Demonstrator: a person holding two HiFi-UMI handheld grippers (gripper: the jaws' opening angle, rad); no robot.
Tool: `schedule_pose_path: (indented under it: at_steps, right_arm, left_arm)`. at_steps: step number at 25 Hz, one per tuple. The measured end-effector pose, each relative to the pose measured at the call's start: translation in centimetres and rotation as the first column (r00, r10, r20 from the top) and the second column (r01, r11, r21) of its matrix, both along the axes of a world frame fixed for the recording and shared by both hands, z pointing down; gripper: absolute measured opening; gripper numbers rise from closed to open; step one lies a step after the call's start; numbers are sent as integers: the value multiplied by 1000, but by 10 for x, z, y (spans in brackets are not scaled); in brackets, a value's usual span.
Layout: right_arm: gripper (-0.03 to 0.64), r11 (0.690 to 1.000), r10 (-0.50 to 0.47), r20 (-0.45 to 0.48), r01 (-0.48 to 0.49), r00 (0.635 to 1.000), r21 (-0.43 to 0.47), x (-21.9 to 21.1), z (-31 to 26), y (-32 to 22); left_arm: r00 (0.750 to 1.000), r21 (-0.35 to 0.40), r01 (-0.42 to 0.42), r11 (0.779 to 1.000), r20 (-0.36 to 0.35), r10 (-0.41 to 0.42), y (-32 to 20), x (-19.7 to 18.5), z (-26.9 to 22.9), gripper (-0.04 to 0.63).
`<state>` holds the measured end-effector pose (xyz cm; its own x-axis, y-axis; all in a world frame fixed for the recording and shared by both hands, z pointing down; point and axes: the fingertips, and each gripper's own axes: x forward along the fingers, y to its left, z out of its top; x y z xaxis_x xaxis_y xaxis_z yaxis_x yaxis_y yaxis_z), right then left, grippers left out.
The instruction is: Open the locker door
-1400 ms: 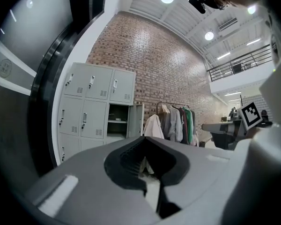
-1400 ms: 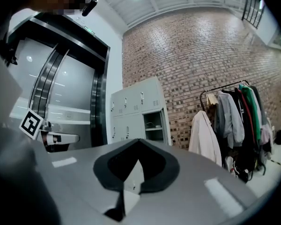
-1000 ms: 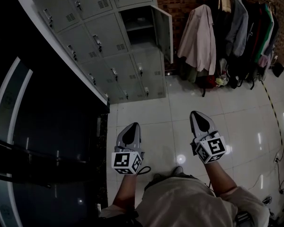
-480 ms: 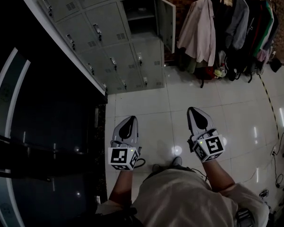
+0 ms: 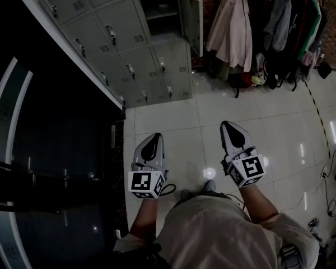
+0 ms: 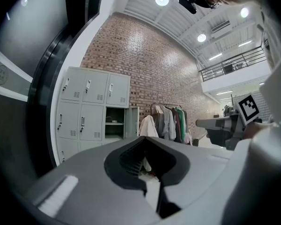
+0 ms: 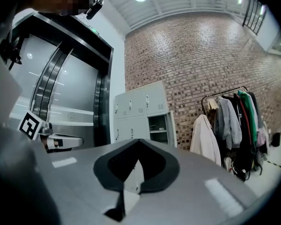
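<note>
Both shut, empty, well apart from locker (image 5: 143, 66): left gripper (image 5: 153, 140), right gripper (image 5: 229, 129). Probably light, stiff sheet metal; take open door (image 5: 190, 17) by free edge.

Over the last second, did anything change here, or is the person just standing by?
Only the head view drifted: the lockers and clothes rack slid slightly toward the picture's top. Nothing was grasped or released. The locker door stays open. The left gripper and right gripper stay over the floor, jaws together, empty.
</note>
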<state>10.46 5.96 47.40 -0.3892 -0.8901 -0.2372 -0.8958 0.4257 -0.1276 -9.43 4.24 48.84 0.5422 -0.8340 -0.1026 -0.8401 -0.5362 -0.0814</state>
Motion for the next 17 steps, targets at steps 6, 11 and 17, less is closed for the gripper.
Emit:
schedule_pose_path:
  at_steps: [6, 11, 17]
  right_arm:
    - [0, 999, -11, -13, 11, 1000, -46, -1, 7, -1]
    - [0, 998, -9, -27, 7, 1000, -64, -1, 8, -4]
    - [0, 1000, -3, -15, 4, 1000, 16, -3, 3, -5]
  left_arm:
    - [1000, -6, 0, 1000, 3, 0, -1, 4, 4, 32]
    - [1000, -19, -1, 1000, -7, 1, -7, 1, 5, 32]
    - [1000, -16, -17, 1000, 1, 17, -6, 3, 6, 32]
